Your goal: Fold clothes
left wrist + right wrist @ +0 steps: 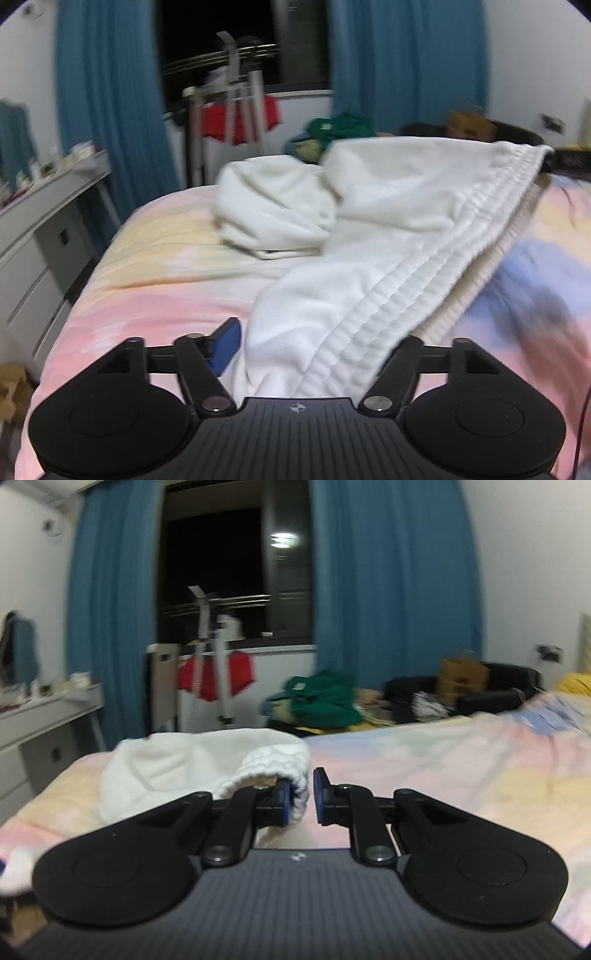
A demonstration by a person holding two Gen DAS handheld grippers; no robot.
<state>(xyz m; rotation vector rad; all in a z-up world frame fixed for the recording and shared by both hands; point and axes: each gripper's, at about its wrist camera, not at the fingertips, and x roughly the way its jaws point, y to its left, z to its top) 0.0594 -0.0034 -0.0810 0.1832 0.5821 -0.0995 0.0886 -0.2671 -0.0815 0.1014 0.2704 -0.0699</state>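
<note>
White fleece trousers with a ribbed elastic waistband lie on the pastel bedspread. In the left wrist view the waistband end drapes between my left gripper's wide-open fingers; only the left blue pad shows, the right is under cloth. In the right wrist view the trousers lie left of centre. My right gripper stands slightly open, and the waistband corner rests against its left pad, unpinched.
A white dresser stands left of the bed. A clothes rack with a red garment, a pile of green clothes and a black sofa with a cardboard box stand beyond the bed, under the blue curtains.
</note>
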